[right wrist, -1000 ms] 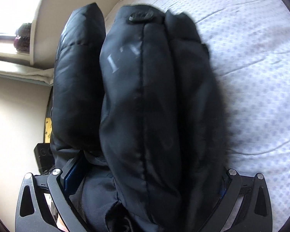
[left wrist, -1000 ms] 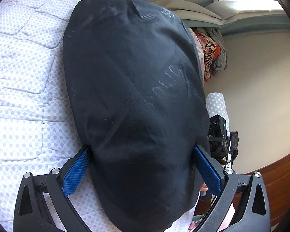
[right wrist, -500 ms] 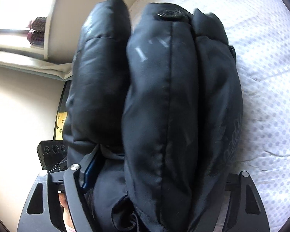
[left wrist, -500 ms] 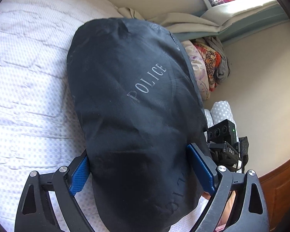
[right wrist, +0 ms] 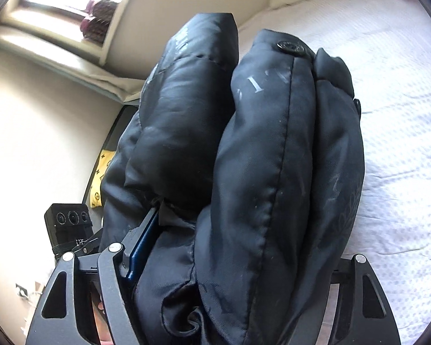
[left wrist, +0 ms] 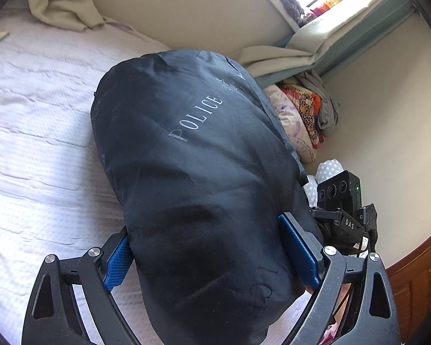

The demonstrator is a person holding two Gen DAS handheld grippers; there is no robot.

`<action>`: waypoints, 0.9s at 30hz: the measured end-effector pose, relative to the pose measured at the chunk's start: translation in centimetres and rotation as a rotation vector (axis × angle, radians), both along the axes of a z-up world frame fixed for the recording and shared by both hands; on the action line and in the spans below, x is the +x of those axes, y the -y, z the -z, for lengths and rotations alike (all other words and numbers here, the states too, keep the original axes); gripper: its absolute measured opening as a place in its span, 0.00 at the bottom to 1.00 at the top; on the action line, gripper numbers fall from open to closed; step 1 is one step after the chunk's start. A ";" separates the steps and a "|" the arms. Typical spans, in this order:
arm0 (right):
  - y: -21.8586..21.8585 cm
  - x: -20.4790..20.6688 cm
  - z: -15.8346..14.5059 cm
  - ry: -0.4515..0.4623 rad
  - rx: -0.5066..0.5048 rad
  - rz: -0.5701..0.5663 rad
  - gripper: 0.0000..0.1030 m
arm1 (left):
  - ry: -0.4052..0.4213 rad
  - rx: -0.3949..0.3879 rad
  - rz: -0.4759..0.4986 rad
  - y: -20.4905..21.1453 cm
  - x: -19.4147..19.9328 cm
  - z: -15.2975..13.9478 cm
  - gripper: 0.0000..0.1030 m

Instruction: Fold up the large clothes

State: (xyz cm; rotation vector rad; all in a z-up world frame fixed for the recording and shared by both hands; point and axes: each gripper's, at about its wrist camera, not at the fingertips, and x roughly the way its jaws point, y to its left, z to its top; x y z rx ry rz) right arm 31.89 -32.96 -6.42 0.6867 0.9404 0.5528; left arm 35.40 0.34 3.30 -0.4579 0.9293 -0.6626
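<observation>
Step now: The big black puffy jacket [left wrist: 204, 189] is already folded into a thick bundle, and I think the two tools are carrying it as one lump.
Where the jacket is: It sits between both tools, over the white bed [left wrist: 37, 149]. I cannot tell if its bottom touches the bed or hangs just above it.
Left tool [left wrist: 212, 256]: Its blue pads are spread wide and press on both sides of the fat bundle, so it is pinching the jacket.
Right tool [right wrist: 244, 247]: One blue pad is tucked into the folds on one side. The other finger is hidden behind the cloth. It looks like it grips the jacket too.
What shows on the jacket: The word POLICE in pale letters, and a round snap button [right wrist: 288, 47] at the far end.
Next move: I would guess the bundle must be set down flat and soft, with both tools letting go together, or the puffy folds may spring open.
The bed: White, bumpy cover with little dots, a bit wrinkled.
The room: Cream wall, a bright window ledge [left wrist: 339, 26], a beige blanket [left wrist: 63, 8] at the far end, and a heap of colorful clothes [left wrist: 301, 115] beside the bed.
</observation>
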 end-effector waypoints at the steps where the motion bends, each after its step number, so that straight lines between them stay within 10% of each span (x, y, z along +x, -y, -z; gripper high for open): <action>1: -0.6 -0.2 -0.1 0.009 0.003 -0.008 0.71 | 0.009 0.003 -0.011 -1.0 -0.3 -0.2 0.92; 27: -9.3 0.3 5.4 -0.102 -0.081 -0.115 0.79 | -0.060 0.083 -0.128 -9.9 -2.6 4.8 0.98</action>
